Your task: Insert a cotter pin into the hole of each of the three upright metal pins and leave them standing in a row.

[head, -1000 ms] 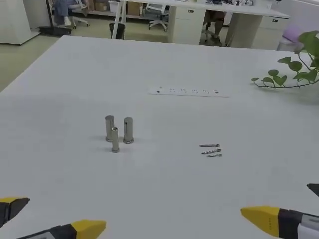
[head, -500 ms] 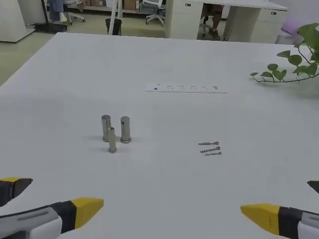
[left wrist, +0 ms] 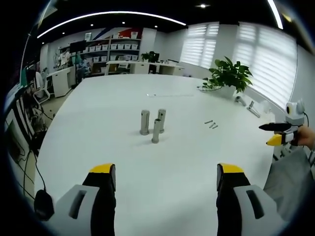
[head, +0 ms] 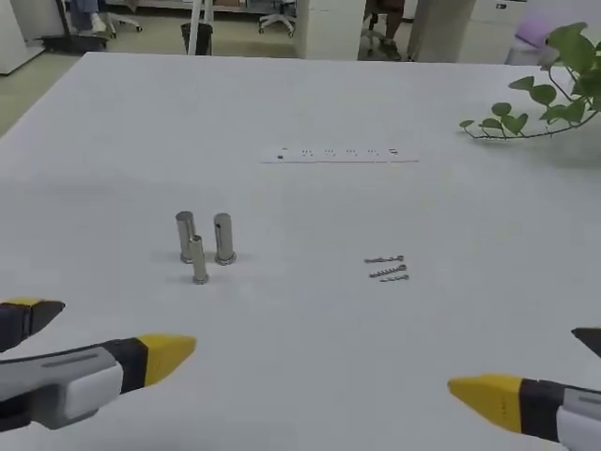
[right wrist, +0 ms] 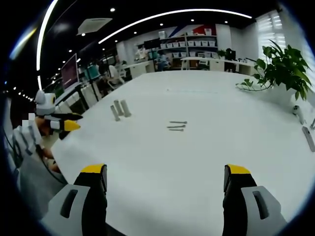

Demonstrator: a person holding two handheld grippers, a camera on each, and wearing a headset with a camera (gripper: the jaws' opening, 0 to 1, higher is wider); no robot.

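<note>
Metal pins (head: pixel 199 246) stand clustered, their holes too small to make out; cotter pins (head: pixel 386 268) lie apart, seemingly unused. Left gripper (left wrist: pixel 166 176) and right gripper (right wrist: pixel 166 176) hover short, jaws open and empty for pickup.

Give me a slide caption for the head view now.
Both open, left gripper and right gripper hover over the white table, short of three upright metal pins and three loose cotter pins.
</note>
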